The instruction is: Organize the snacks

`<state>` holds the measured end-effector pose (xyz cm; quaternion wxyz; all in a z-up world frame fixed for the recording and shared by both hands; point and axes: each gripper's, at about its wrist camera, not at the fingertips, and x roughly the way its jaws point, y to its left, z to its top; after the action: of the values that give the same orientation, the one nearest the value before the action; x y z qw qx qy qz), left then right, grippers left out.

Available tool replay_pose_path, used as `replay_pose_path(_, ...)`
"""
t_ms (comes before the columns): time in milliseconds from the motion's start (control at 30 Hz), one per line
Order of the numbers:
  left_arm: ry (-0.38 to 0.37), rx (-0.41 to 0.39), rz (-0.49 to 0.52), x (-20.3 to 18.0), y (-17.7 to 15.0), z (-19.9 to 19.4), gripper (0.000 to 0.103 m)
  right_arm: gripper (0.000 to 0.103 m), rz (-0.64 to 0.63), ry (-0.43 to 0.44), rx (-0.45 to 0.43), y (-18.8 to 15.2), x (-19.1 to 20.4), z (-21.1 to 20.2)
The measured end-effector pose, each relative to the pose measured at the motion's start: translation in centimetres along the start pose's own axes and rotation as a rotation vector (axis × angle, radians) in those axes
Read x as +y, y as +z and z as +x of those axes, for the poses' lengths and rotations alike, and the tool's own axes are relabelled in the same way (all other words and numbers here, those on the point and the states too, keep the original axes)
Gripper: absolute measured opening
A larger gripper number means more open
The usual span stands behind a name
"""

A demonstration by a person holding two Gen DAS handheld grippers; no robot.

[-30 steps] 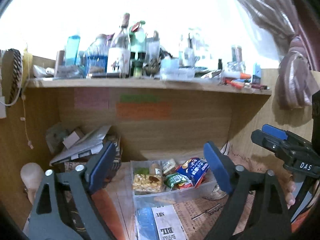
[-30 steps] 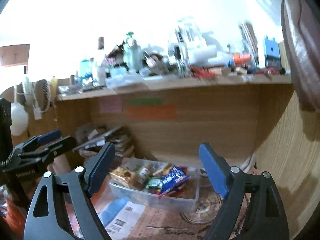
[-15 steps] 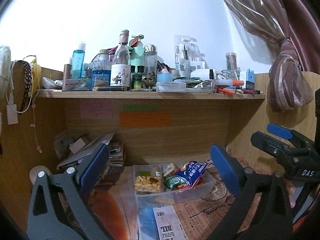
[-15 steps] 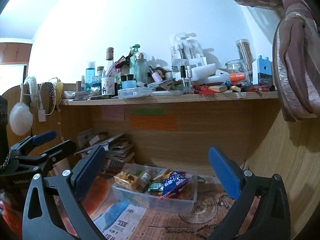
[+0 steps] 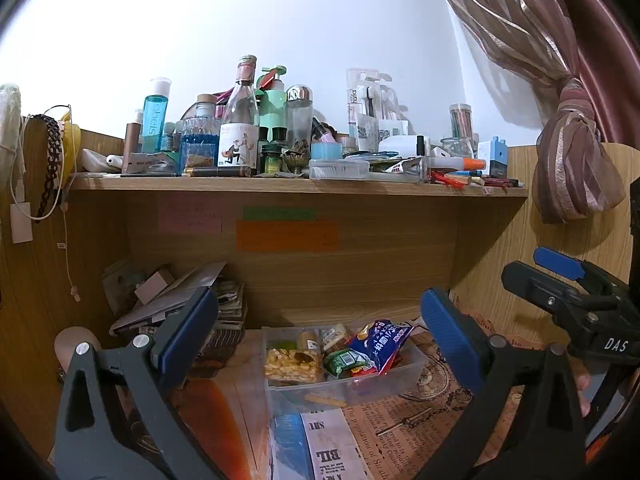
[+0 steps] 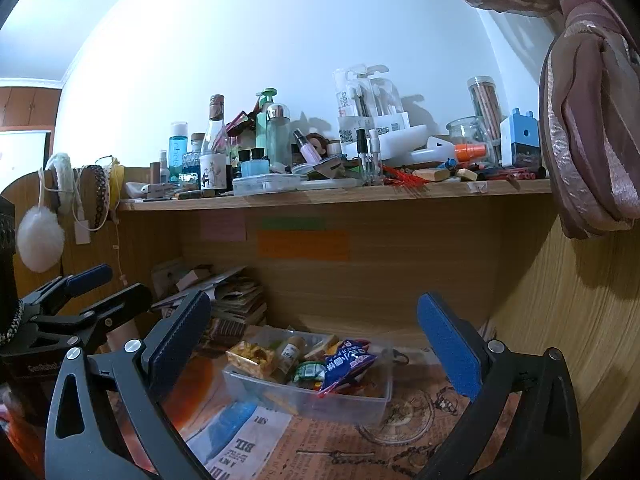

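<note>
"DAS" is printed on the right tool (image 5: 576, 304) as the left camera sees it; the newspaper (image 5: 334, 450) on the bench (image 5: 440, 436) shows "BILL" upside down, and a teal bottle (image 5: 154, 118) on the shelf (image 5: 280, 184) reads "chcis", roughly. The clear bin (image 5: 340, 390) of snacks (image 5: 378, 344) sits ahead of and between the blue pads (image 5: 188, 332) of the left tool (image 5: 316, 340). Both tools stand wide, holding nothing, the right tool's bin (image 6: 308, 394) likewise ahead.
</note>
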<state>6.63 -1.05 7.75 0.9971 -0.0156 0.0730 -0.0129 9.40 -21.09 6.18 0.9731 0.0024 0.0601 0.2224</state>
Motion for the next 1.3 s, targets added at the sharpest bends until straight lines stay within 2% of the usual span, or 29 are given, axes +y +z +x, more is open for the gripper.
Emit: replay_pose_path(1300,-0.011,0.005,-0.001,-0.33,-0.34,0.34,0.103,0.103,-0.007,0.002,0.004,-0.04,0.25,0.09)
